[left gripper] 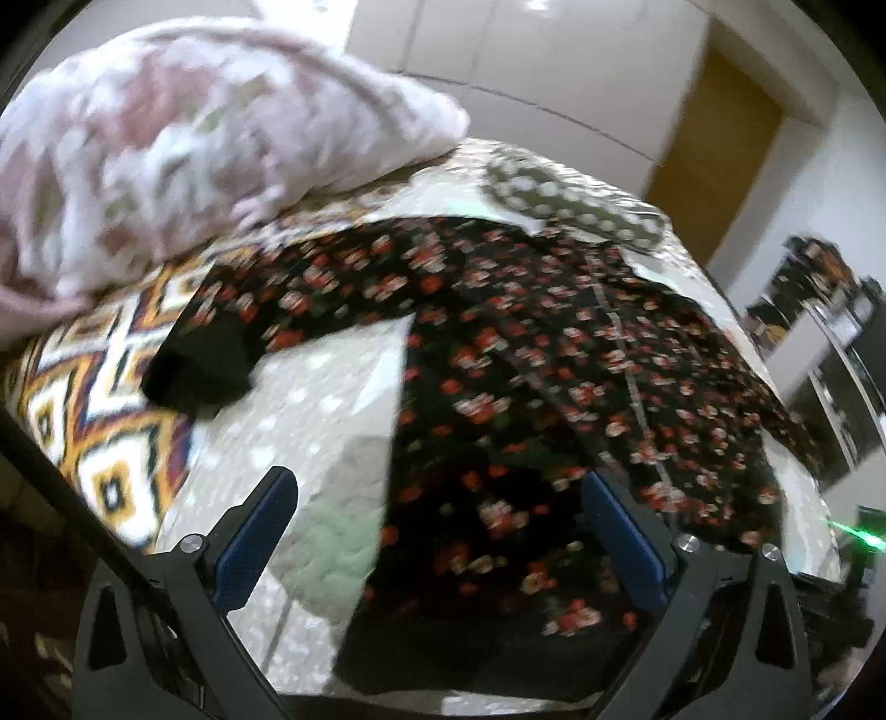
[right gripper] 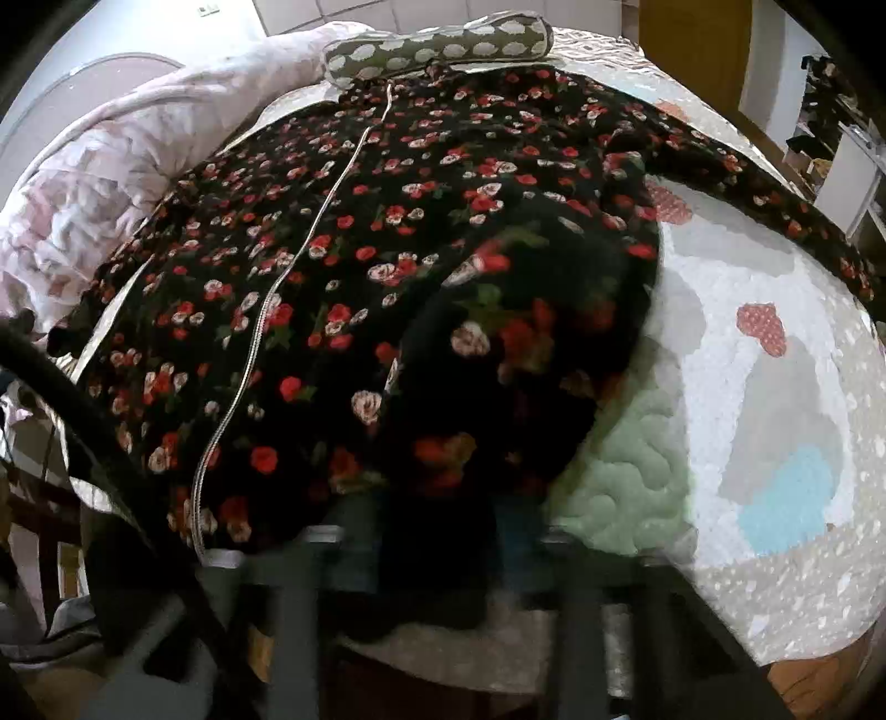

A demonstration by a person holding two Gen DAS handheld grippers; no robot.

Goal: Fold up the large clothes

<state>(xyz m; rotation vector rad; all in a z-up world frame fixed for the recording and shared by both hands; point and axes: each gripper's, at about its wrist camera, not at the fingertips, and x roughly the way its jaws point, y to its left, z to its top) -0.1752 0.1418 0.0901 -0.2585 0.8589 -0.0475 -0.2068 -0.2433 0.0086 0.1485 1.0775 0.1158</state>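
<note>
Left gripper (left gripper: 437,531) jaws spread wide, empty, over floral robe (left gripper: 526,360) near hem. Bare quilt (left gripper: 326,399) left. Right gripper (right gripper: 443,559) blurred, state unclear; right view shows zipper (right gripper: 266,315).

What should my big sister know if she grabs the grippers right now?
Left gripper: open, holding nothing, above the floral robe's near edge.
Right gripper: blurred in its view; it seems shut on a lifted fold of the robe, but I cannot be sure.
The robe lies zipper up on the quilt, sleeves spread out, by the dotted pillow.
Done: spreading. Left: nearly all the folding.
</note>
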